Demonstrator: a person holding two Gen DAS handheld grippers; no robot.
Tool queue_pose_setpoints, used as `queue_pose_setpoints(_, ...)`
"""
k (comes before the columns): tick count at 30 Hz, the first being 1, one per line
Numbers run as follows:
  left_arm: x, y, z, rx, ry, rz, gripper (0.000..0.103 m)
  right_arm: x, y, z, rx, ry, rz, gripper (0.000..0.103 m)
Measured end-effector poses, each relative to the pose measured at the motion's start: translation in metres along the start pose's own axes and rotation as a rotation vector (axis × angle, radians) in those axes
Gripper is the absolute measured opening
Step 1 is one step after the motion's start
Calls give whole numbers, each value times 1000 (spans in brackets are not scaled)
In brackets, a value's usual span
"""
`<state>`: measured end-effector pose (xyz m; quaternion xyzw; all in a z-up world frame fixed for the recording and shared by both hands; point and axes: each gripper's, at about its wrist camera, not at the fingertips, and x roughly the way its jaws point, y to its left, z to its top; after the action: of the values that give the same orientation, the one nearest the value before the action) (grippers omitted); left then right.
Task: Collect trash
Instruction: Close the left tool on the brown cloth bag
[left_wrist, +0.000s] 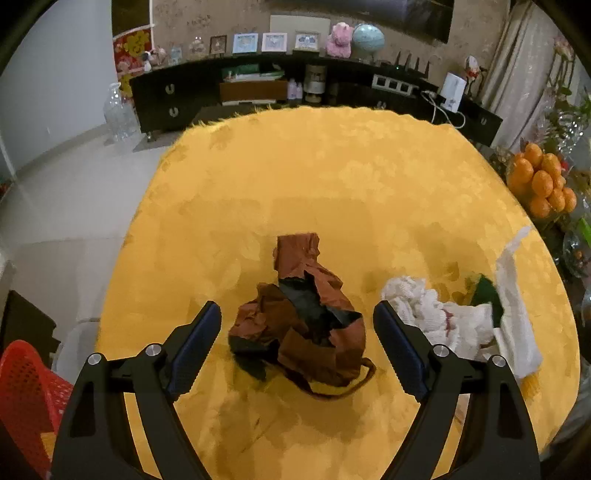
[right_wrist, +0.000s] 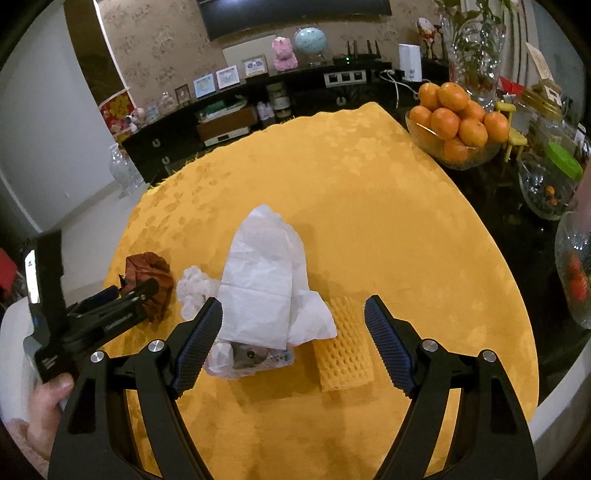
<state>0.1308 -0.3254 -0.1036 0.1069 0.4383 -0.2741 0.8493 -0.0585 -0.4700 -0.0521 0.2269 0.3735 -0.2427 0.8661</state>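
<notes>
Yellow cloth covers the tabletop (left_wrist: 332, 177), with a dark sideboard along the back wall, and both grippers hang over the litter.

Left gripper (left_wrist: 297, 314) first: jaws spread wide, holding nothing, and the crumpled brown paper bag (left_wrist: 299, 325) sits squarely between the 2 fingertips, dead ahead. Its long axis runs away from the gripper, with the flat folded neck pointing toward the far edge, so the jaws straddle it across its narrow width. That looks a good line for closing, though I can't tell whether the fingers are low enough to touch it. Just right of that bag lies a wad of white tissue (left_wrist: 439, 314), close by the right finger but outside the gap.

Over to the right gripper (right_wrist: 293, 317): also wide and empty. A white plastic bag (right_wrist: 266, 288) lies ahead, offset toward the left finger, long axis running away and slightly left, its near end bunched around some grey scrap. A yellow sponge (right_wrist: 345, 350) lies flat just beside it, within the gap toward the right finger. From this view the left gripper (right_wrist: 125, 295) shows side-on against the brown bag.

My call: the left is nearer its target and better centred.
</notes>
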Motion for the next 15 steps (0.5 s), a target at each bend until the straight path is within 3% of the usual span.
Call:
queue_pose_setpoints(2, 5, -1, -1, 7, 13, -4, 64, 3, -1, -1, 0, 6, -3, 77)
queue_pose_setpoints(10, -3, -3, -5, 22, -24, -25, 56, 5, -1, -1, -22, -6, 24, 77)
queue_pose_setpoints(15, -29, 7, -7, -8, -61, -37, 56, 11, 7, -1, -53, -4, 38, 77)
